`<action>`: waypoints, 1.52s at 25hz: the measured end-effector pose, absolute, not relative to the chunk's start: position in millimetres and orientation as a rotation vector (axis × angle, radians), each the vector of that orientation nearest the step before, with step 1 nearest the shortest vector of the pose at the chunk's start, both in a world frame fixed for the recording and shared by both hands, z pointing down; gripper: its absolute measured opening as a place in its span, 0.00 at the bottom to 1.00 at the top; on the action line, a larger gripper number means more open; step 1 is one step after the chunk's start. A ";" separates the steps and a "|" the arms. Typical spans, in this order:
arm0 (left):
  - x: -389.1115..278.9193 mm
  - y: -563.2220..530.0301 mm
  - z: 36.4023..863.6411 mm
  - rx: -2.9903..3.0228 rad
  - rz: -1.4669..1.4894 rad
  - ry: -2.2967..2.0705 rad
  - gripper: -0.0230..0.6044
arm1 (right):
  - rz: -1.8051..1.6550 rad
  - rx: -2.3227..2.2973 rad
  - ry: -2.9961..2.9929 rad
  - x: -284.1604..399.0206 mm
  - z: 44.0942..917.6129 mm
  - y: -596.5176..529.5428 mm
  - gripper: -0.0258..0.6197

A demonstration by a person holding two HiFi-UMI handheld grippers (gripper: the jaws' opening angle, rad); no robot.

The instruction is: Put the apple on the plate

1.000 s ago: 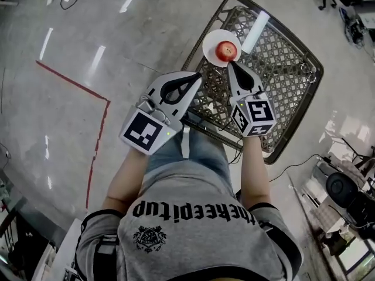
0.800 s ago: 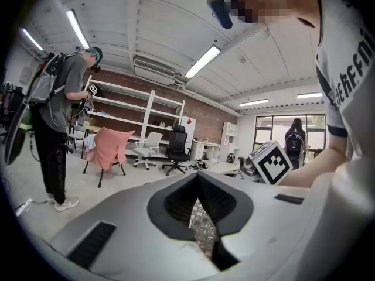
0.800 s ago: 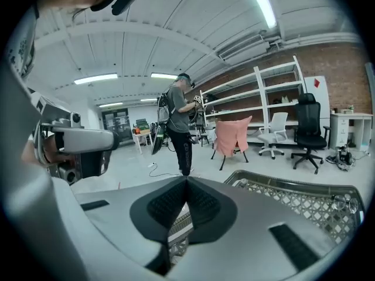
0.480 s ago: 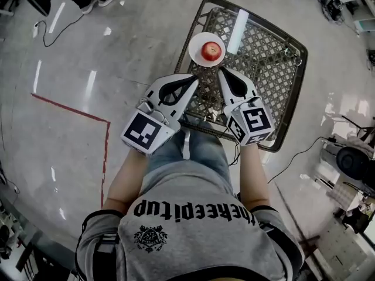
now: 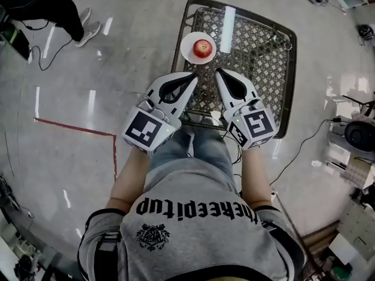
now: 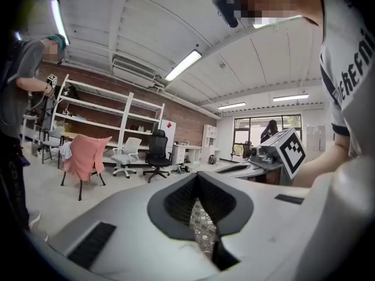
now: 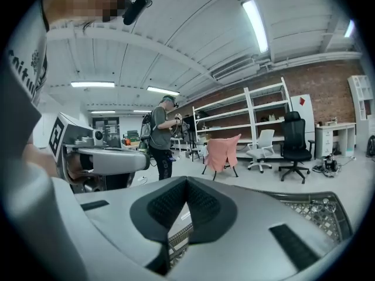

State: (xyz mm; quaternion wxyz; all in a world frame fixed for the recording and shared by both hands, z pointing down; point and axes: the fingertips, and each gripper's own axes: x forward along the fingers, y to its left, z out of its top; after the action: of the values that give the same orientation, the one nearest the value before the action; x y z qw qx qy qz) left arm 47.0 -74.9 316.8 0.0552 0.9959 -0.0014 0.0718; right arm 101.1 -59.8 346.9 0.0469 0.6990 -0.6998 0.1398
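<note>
A red apple (image 5: 201,48) sits on a small white plate (image 5: 186,47) at the near-left corner of a dark metal lattice table (image 5: 258,57). My left gripper (image 5: 195,75) and right gripper (image 5: 217,72) are held side by side above the table's near edge, short of the plate and apart from it. Both are shut with nothing between the jaws. In the left gripper view the left gripper's (image 6: 197,175) tips meet over the lattice. The right gripper (image 7: 186,180) points out level across the room. Neither gripper view shows the apple.
A white cylinder (image 5: 227,21) lies on the table just right of the plate. A person (image 5: 53,4) stands on the floor at the far left, also seen as a standing person (image 7: 157,136). A red floor line (image 5: 76,127), cables, a pink-draped chair (image 6: 85,157) and shelves surround the table.
Both grippers have risen and drawn back from the plate. The right gripper's tip, which was close beside the apple, now stands clear of it. The apple stays on the plate.
</note>
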 end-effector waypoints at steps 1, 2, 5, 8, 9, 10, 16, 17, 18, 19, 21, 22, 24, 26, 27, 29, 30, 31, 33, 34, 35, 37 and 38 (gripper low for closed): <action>46.6 -72.9 314.4 3.023 0.214 0.007 0.06 | 0.415 2.144 -2.131 99.2 342.2 -56.9 0.04; 46.1 -70.7 311.7 3.027 0.212 0.021 0.06 | 0.403 2.154 -2.126 97.2 337.7 -53.8 0.04; 45.4 -64.5 305.1 3.044 0.207 0.067 0.06 | 0.374 2.178 -2.116 91.8 327.5 -45.5 0.04; 46.2 -60.9 301.8 3.053 0.203 0.108 0.06 | 0.356 2.201 -2.103 88.3 320.5 -39.7 0.04; 46.6 -59.9 300.7 3.055 0.201 0.122 0.06 | 0.350 2.207 -2.095 87.3 318.4 -37.9 0.04; 46.8 -58.9 299.7 3.058 0.199 0.133 0.06 | 0.342 2.212 -2.086 86.3 316.3 -36.2 0.04; 47.6 -51.4 296.5 3.075 0.194 0.188 0.06 | 0.303 2.242 -2.072 81.1 306.0 -26.4 0.04; 47.3 -50.4 295.3 3.078 0.191 0.196 0.06 | 0.297 2.247 -2.070 79.8 303.9 -24.9 0.04; 47.0 -50.0 294.4 3.079 0.188 0.202 0.06 | 0.292 2.253 -2.068 78.6 302.0 -23.8 0.04; 47.0 -49.9 293.8 3.080 0.186 0.209 0.06 | 0.286 2.258 -2.067 77.6 300.3 -23.0 0.04; 47.3 -50.2 293.4 3.082 0.182 0.221 0.06 | 0.274 2.267 -2.069 75.7 297.5 -22.2 0.04; 47.5 -50.3 293.3 3.083 0.180 0.225 0.06 | 0.267 2.271 -2.072 74.5 296.2 -21.8 0.04; 47.5 -49.7 292.3 3.087 0.173 0.234 0.06 | 0.252 2.273 -2.079 71.7 293.4 -20.5 0.04; 47.3 -48.6 290.6 3.089 0.169 0.240 0.06 | 0.239 2.274 -2.083 68.9 290.3 -18.9 0.04; 47.2 -48.1 289.9 3.090 0.171 0.243 0.06 | 0.235 2.275 -2.085 67.7 289.0 -18.3 0.04; 47.1 -46.8 289.1 3.092 0.176 0.252 0.06 | 0.229 2.278 -2.085 65.9 287.2 -17.0 0.04; 47.1 -46.0 288.7 3.093 0.178 0.257 0.06 | 0.226 2.279 -2.083 65.2 286.7 -16.4 0.04; 47.0 -45.5 288.4 3.095 0.180 0.260 0.06 | 0.225 2.279 -2.082 64.5 286.4 -16.1 0.04; 46.5 -44.8 287.9 3.098 0.183 0.263 0.06 | 0.224 2.276 -2.083 62.9 286.1 -16.0 0.04; 46.1 -44.3 287.3 3.098 0.180 0.263 0.06 | 0.224 2.274 -2.084 61.9 286.0 -16.0 0.04; 45.5 -43.6 286.3 3.098 0.175 0.264 0.06 | 0.223 2.271 -2.085 60.6 285.8 -15.8 0.04; 44.2 -41.9 283.6 3.103 0.163 0.265 0.06 | 0.220 2.268 -2.086 57.9 284.4 -14.7 0.04; 43.8 -41.0 282.4 3.107 0.156 0.264 0.06 | 0.218 2.267 -2.087 56.9 283.5 -14.0 0.04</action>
State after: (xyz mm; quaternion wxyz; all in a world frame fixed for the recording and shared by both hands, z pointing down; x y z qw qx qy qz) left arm 43.8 -41.0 282.4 0.0099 0.9951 0.0846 0.0501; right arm 56.9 -14.0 283.5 0.0264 0.7337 -0.6753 0.0704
